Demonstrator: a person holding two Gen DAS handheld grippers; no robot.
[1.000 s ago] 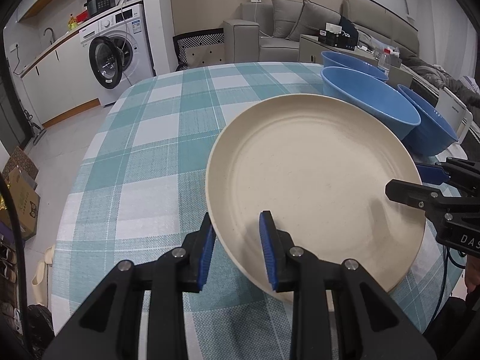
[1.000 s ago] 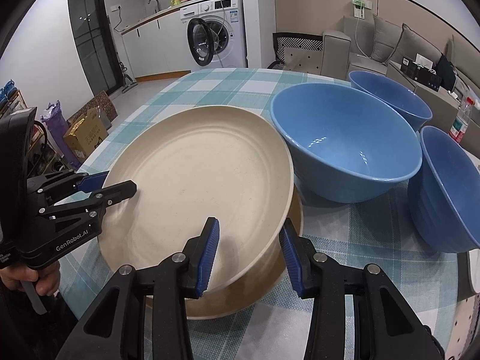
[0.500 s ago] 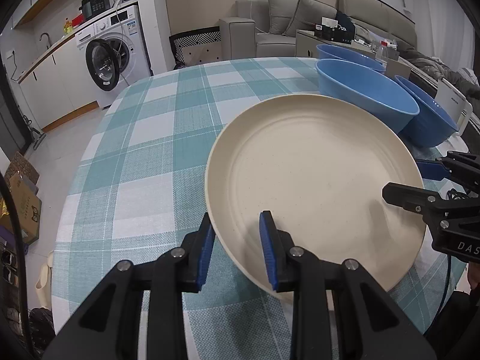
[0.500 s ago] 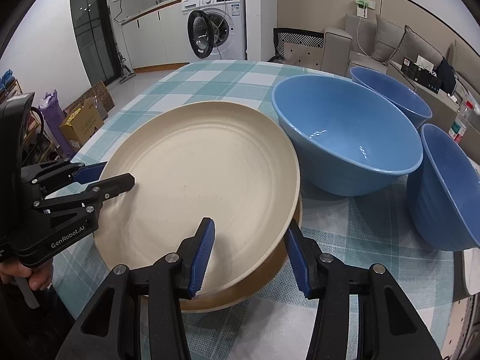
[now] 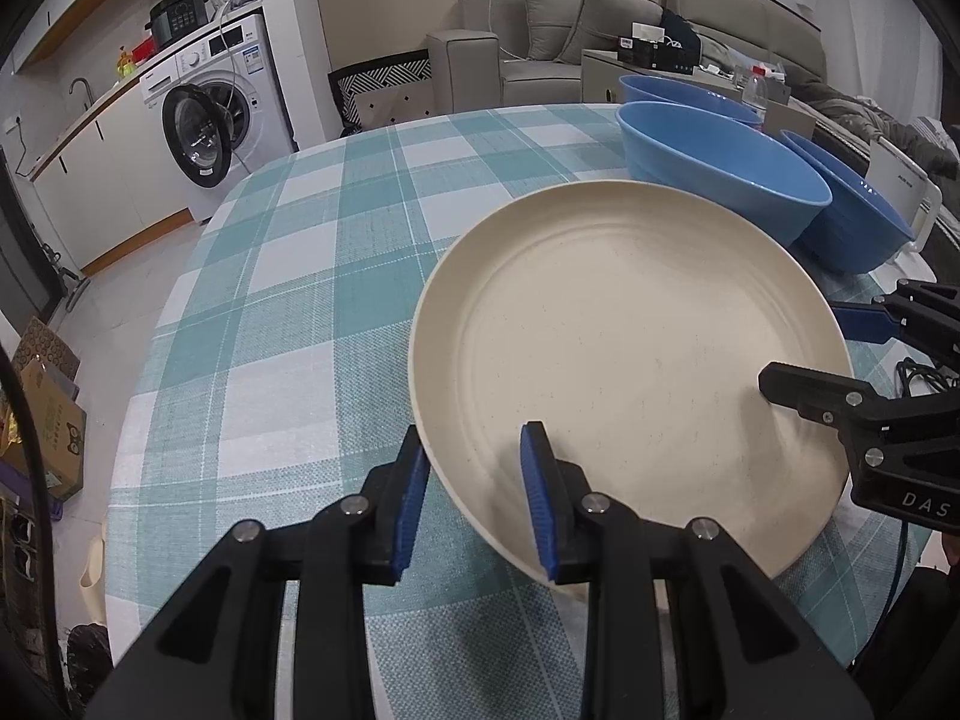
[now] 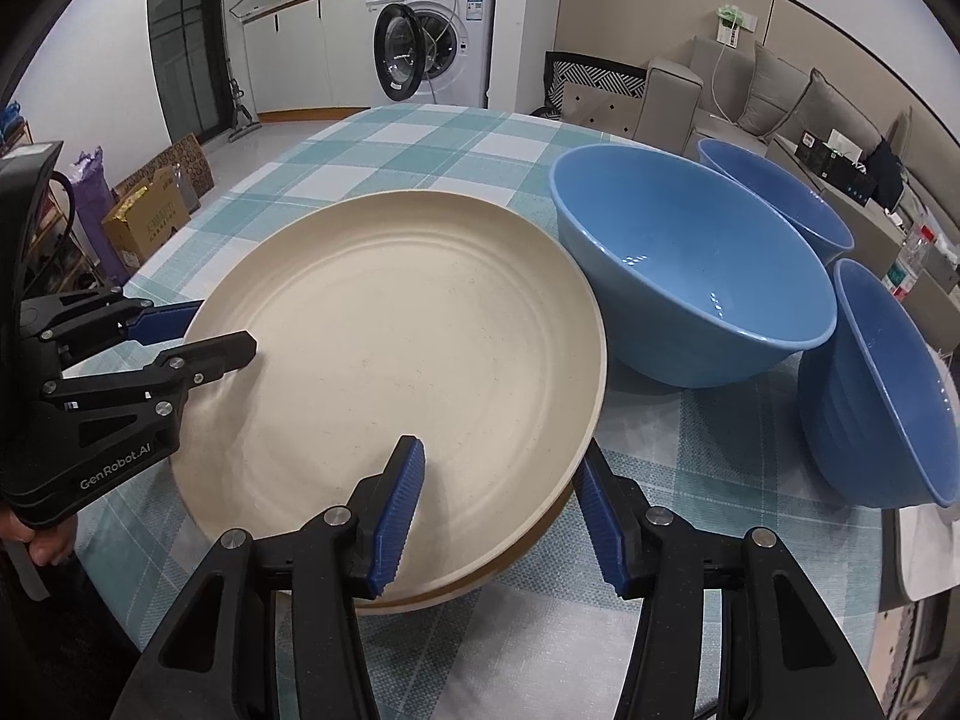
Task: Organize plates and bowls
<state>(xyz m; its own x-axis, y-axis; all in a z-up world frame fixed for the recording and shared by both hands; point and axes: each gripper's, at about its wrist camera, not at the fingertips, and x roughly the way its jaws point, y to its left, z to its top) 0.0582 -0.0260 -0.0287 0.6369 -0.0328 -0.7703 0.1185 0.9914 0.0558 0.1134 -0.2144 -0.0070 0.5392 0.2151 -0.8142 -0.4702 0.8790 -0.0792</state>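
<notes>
A cream plate (image 5: pixel 630 348) (image 6: pixel 396 348) lies on a second cream plate (image 6: pixel 480 591), whose rim shows beneath it. My left gripper (image 5: pixel 474 438) (image 6: pixel 225 330) is shut on the top plate's near-left rim. My right gripper (image 6: pixel 498 456) (image 5: pixel 801 348) straddles the opposite rim. Its jaws are opening, and the pads stand clear of the rim between them. Three blue bowls sit to the right of the plates: one (image 6: pixel 690 276) (image 5: pixel 720 180) next to the plate, one (image 6: pixel 774 192) (image 5: pixel 678 96) behind it, one (image 6: pixel 888 384) (image 5: pixel 858 222) at the far right.
The table wears a teal and white checked cloth (image 5: pixel 300 300) (image 6: pixel 432 150). A white object (image 6: pixel 924 546) lies at the table's right edge. Beyond the table stand a washing machine (image 5: pixel 210 126), a sofa (image 5: pixel 540 48) and cardboard boxes (image 6: pixel 150 216) on the floor.
The right gripper's jaws have widened and come off the plate's rim. The top plate has settled lower onto the plate beneath. The left grip is unchanged.
</notes>
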